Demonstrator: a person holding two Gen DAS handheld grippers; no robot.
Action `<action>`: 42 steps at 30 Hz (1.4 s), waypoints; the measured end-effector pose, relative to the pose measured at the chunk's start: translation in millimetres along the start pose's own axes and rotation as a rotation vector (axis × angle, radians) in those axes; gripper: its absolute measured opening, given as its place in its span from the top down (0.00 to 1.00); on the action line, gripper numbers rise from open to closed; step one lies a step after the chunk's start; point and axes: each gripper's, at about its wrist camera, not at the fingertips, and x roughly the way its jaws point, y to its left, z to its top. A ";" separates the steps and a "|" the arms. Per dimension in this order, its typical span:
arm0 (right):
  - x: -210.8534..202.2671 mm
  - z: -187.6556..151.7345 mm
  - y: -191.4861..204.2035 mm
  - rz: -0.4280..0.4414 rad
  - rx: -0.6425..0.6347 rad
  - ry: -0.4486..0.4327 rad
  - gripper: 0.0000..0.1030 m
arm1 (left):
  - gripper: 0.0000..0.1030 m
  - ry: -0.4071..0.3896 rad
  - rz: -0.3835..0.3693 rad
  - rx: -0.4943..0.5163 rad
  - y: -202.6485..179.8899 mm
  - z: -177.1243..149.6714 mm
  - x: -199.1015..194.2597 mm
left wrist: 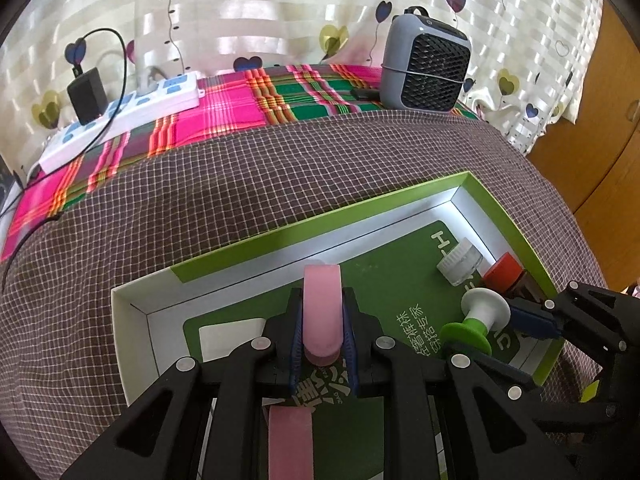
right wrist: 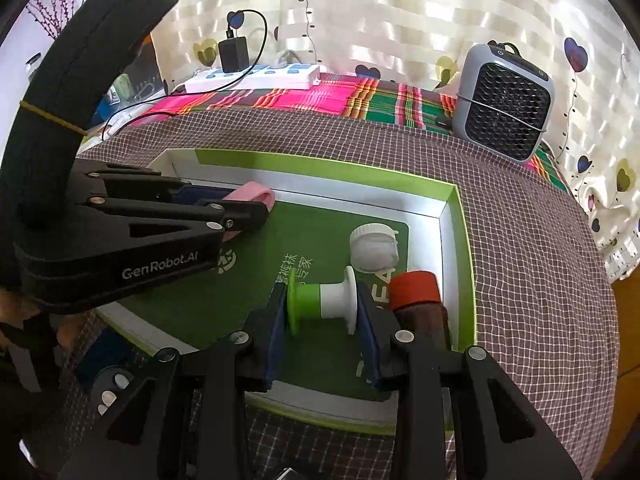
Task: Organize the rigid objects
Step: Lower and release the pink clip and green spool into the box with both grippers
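The left gripper [left wrist: 322,334] clamps a pink strip [left wrist: 322,312] above the green box [left wrist: 320,216]. The right gripper [right wrist: 323,316] grips a green-and-white spool [right wrist: 322,300] inside that box.

A grey mesh-fronted heater [left wrist: 425,68] is standing at the back of the surface [left wrist: 240,184], on a bright plaid cloth [left wrist: 240,100]. A white power strip [left wrist: 120,116] is lying well apart from it, carrying a black adapter [left wrist: 86,96], before heart-patterned curtains [left wrist: 280,8].

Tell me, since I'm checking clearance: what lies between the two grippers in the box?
Only bare green box floor, seen in the right wrist view, between the left gripper holding the pink strip and the right gripper clamping the spool.
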 end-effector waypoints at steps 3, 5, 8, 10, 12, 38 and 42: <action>2.4 0.6 -0.1 0.001 0.001 0.002 0.67 | 0.83 0.005 0.002 -0.006 -0.6 0.0 -0.9; 3.4 1.2 -0.4 0.003 0.001 0.002 0.67 | 0.83 0.004 0.000 -0.004 -0.4 0.0 -0.5; 3.4 1.1 -0.2 0.000 0.001 0.001 0.67 | 0.83 0.007 -0.002 -0.009 0.3 0.2 -0.8; 3.1 0.9 0.2 0.000 0.001 0.001 0.67 | 0.83 0.007 0.000 -0.005 -0.2 0.0 -0.7; 2.3 0.7 0.2 -0.002 0.005 -0.001 0.67 | 0.82 0.008 -0.001 -0.006 -0.4 -0.2 -1.0; -33.5 -15.1 0.9 0.015 0.073 -0.083 0.63 | 0.71 -0.064 0.005 -0.020 -5.8 -18.9 -49.3; -43.8 -18.9 3.0 0.012 0.080 -0.099 0.63 | 0.70 -0.087 0.021 -0.024 -7.9 -27.8 -64.3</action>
